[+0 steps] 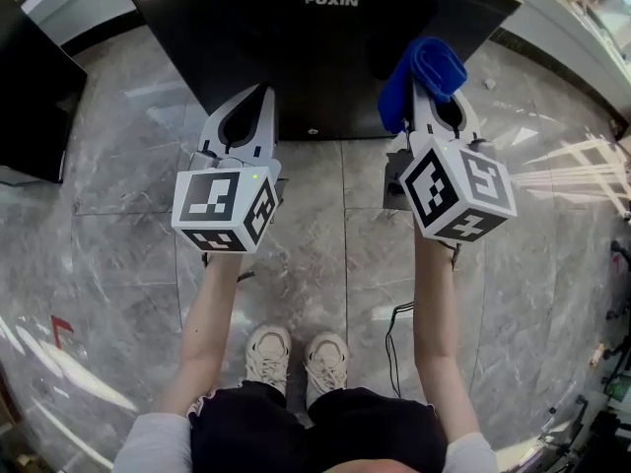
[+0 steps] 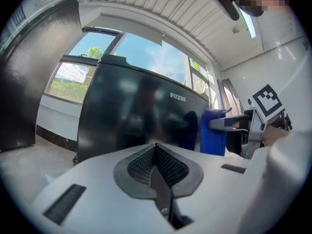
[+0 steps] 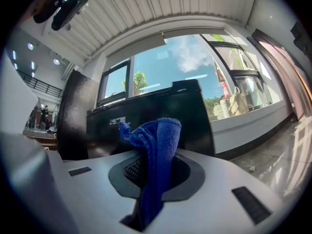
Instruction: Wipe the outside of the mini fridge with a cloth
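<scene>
On fridge (image 1: 325, 47) "FUXIN", R gripper (image 1: 431, 85) w/ cloth (image 1: 422, 75)

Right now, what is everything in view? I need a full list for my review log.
mini fridge: one, black, FUXIN lettering, on the floor straight ahead
cloth: one, blue, in front of the fridge's right side
second black unit: one, left of the fridge
cable: one, black, on the floor by the right shoe
floor: grey marble tiles
windows: behind the fridge, sky and trees outside
shoes: two, pale, bottom centre
forearms: two, bare, reaching forward
left gripper: white, jaws together, empty
right gripper: white, clamped on the cloth
</scene>
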Demonstrator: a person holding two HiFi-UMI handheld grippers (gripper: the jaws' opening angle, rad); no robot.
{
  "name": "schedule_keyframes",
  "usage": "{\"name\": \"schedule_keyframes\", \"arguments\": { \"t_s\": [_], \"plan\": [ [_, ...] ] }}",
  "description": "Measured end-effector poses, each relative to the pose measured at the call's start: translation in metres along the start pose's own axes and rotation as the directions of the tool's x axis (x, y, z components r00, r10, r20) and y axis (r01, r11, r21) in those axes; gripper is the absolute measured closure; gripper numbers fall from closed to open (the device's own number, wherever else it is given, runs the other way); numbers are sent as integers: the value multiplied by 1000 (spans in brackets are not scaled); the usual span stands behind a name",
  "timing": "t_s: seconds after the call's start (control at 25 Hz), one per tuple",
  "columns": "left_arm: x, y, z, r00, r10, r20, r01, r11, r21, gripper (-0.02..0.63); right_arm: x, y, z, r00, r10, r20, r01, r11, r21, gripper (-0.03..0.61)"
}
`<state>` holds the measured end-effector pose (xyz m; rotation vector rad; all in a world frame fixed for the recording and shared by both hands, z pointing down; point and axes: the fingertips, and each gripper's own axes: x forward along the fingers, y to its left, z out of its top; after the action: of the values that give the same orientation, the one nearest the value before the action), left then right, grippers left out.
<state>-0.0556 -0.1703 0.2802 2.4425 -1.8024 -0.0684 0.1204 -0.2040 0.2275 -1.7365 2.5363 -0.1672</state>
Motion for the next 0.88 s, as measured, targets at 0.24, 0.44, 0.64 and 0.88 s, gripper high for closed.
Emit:
{"name": "schedule_keyframes", "arguments": {
  "t_s": [0.24, 0.44, 0.64, 0.88],
  "plan": [
    [-32, 55, 14, 994, 109, 25, -109, 994, 4, 609, 21, 112, -20, 975, 217, -42, -218, 975, -39, 526],
    [-55, 104, 21, 982, 189, 30, -189, 982, 20, 609, 42, 192, -39, 940, 336, -65, -339, 940, -34, 526],
    [-72, 147, 15, 969, 246, 38, -247, 968, 32, 609, 66, 244, -73, 917, 385, -102, -390, 920, -37, 526],
    [-86, 188, -15, 950, 311, -36, -308, 950, 53, 609, 95, 281, -106, 923, 356, -144, -369, 927, -72, 526]
  ]
}}
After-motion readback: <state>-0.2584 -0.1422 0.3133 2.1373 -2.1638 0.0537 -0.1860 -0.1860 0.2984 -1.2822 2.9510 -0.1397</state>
